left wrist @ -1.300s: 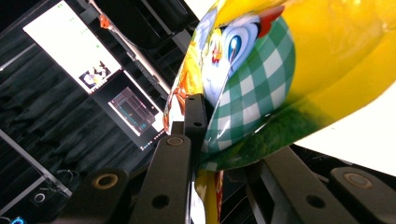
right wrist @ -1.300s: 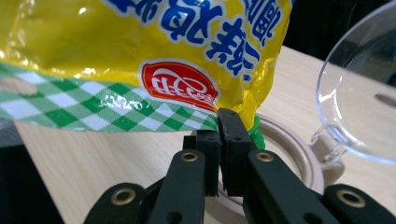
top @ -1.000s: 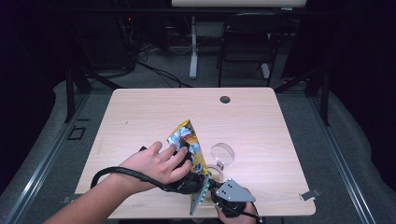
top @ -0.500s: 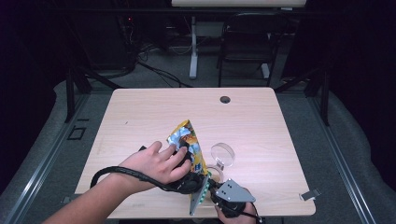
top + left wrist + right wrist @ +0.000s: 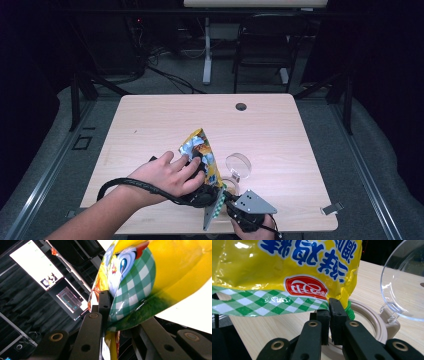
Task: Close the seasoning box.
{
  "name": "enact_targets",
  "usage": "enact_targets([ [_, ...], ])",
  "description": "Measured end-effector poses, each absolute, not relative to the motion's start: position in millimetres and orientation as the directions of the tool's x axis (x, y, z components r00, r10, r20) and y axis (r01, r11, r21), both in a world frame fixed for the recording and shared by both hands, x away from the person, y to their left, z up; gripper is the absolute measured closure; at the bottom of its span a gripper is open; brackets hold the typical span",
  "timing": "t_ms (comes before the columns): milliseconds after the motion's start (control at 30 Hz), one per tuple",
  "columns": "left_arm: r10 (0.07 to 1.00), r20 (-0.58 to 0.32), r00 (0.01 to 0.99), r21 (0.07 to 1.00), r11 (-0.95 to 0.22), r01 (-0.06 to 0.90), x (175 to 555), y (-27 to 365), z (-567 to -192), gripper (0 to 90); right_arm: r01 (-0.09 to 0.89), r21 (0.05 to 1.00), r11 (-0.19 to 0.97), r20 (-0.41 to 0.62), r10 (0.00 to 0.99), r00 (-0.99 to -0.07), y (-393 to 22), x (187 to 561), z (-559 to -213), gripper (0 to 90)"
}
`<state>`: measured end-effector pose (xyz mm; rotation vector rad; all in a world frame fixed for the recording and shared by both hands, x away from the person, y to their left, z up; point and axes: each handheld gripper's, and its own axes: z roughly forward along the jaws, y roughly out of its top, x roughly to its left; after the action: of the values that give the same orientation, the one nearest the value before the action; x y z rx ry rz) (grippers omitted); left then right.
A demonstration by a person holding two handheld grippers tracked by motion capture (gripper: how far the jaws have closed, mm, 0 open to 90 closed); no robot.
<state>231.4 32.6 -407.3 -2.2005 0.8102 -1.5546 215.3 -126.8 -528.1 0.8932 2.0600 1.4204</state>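
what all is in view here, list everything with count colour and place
snack bag: one, yellow with green check edge, near front middle of table, pinched by both grippers
container: one, beige round with clear lid flipped up, just right of the bag
table: one, light wood, centre
hole cover: one, dark, far side of tabletop
chair: one, dark, behind the table
left gripper: one, black, shut on the bag
right gripper: one, black, shut on the bag's checked edge
left hand: one, front left
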Motion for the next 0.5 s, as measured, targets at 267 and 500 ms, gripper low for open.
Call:
enact_targets([
  [267,-0.612,0.753,0.242,-0.558,-0.788,-0.258,231.9,31.9,-407.3,82.2,0.273,0.941,0.199,0.037,0.742,-0.669,-129.6,217.4,-528.8,87.1],
  [500,-0.612,0.751,0.247,-0.557,-0.789,-0.261,231.8,32.0,-406.4,82.2,0.278,0.942,0.190,0.050,0.740,-0.671,-129.5,217.4,-529.5,87.1],
])
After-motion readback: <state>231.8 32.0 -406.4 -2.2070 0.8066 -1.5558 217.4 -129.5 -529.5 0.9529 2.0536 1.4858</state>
